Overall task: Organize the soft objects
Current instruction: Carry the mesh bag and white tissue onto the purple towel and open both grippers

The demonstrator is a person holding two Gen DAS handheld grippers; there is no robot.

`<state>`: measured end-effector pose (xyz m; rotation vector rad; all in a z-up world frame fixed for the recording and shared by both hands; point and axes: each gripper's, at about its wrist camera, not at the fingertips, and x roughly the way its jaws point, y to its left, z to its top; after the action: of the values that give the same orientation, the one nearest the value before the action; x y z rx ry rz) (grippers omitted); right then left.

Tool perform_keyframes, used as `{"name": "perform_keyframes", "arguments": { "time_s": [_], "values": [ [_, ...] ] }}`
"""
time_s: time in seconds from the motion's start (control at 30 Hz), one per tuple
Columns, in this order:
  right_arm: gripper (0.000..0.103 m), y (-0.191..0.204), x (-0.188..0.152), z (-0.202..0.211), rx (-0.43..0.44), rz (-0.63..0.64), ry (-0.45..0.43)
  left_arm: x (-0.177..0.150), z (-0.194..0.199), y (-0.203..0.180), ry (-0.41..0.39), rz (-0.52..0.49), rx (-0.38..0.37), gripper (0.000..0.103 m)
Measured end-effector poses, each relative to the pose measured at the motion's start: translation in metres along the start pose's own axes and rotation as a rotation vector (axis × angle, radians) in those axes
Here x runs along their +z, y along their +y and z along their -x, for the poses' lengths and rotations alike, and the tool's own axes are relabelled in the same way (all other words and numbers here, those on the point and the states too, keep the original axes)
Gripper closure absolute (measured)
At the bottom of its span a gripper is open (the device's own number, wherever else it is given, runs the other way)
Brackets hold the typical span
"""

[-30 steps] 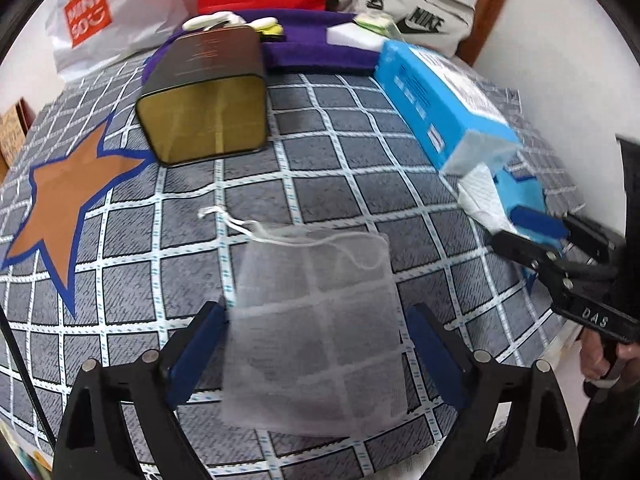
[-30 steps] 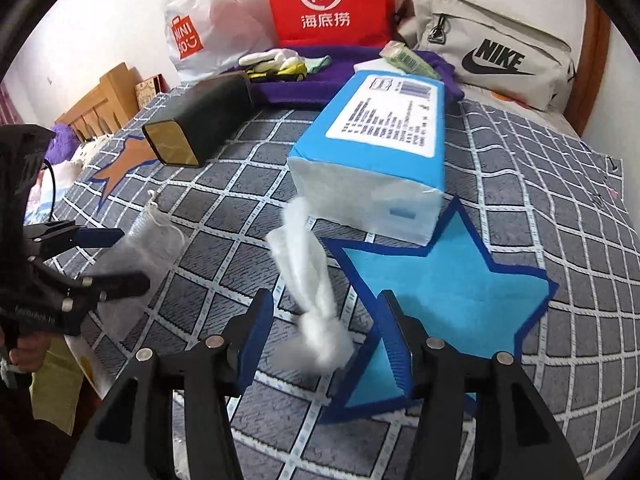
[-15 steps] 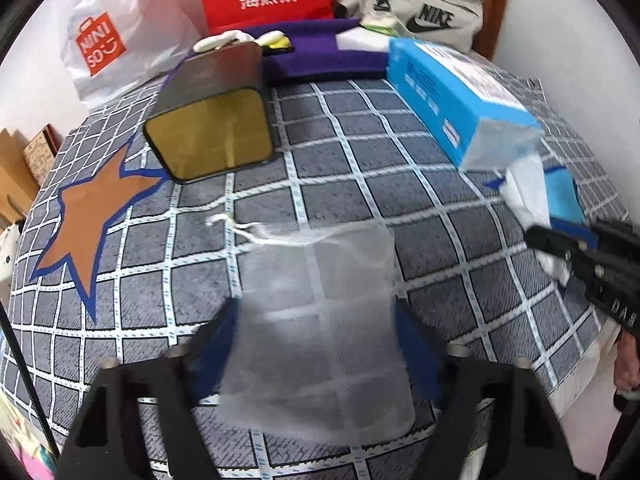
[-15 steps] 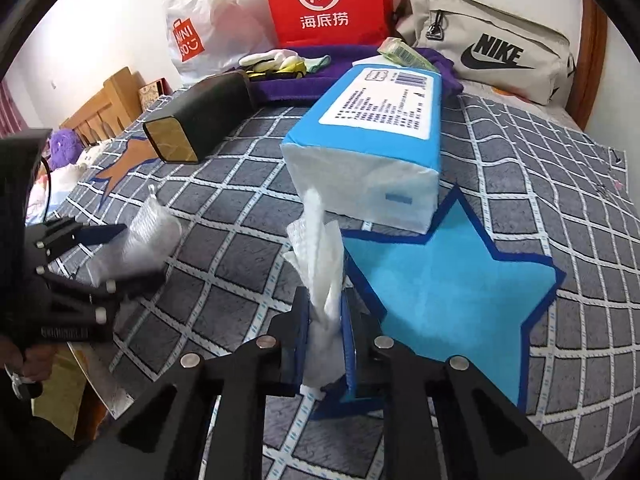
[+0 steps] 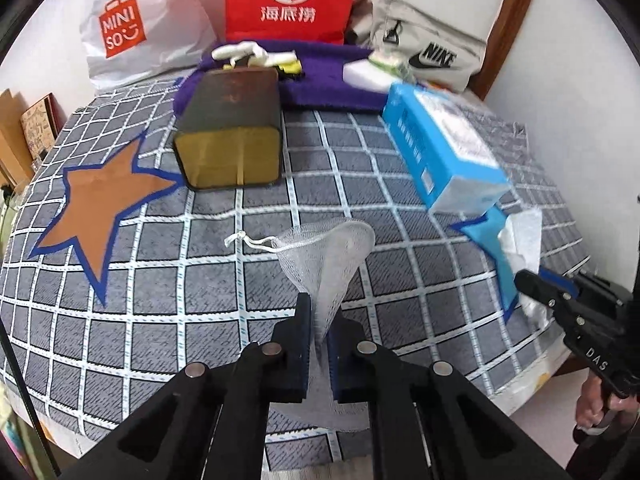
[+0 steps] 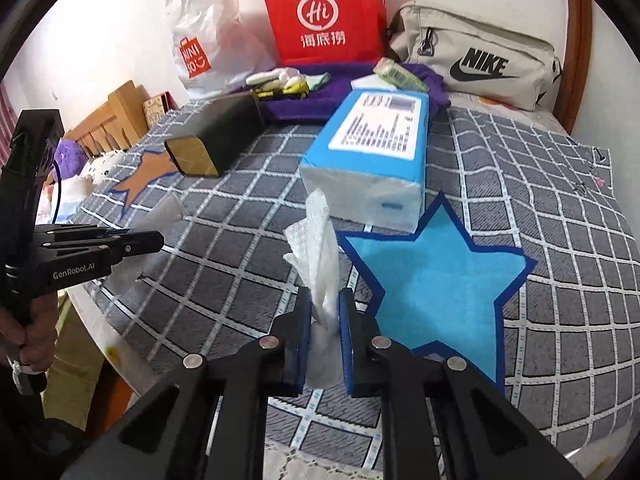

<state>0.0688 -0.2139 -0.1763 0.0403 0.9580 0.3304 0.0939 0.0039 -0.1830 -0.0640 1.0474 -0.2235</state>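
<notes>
Pick-up step: left tongs (image 5: 318,344) pinch the white mesh drawstring pouch (image 5: 332,252), right tongs (image 6: 325,328) clamp the crumpled white tissue (image 6: 318,252); next, probably carrying both off the checked bed (image 5: 400,240).

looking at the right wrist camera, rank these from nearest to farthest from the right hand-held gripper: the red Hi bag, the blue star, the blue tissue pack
1. Blue star: just right of the right hand-held gripper.
2. Blue tissue pack: straight ahead, beyond the star's top point.
3. Red Hi bag: upright against the back wall.
</notes>
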Motion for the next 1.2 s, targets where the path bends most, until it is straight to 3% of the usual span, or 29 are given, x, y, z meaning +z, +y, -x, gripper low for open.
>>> {"name": "perform_keyframes", "arguments": {
  "time_s": [0.13,0.6,0.9,1.2],
  "values": [
    [0.089,0.003,0.007,0.012,0.017,-0.018,-0.023,0.005,0.016,0.009,-0.024,0.039,-0.047,0.095],
    [0.089,-0.008,0.051,0.047,0.047,-0.043,-0.103,0.045,0.059,0.016,-0.133,0.052,-0.027,0.095],
    [0.089,-0.017,0.106,0.041,0.089,-0.048,-0.150,0.090,0.062,0.025,-0.158,0.072,-0.014,0.095],
    [0.089,-0.022,0.152,0.019,0.093,-0.020,-0.141,0.134,0.051,0.034,-0.174,0.086,-0.011,0.095]
  ]
}}
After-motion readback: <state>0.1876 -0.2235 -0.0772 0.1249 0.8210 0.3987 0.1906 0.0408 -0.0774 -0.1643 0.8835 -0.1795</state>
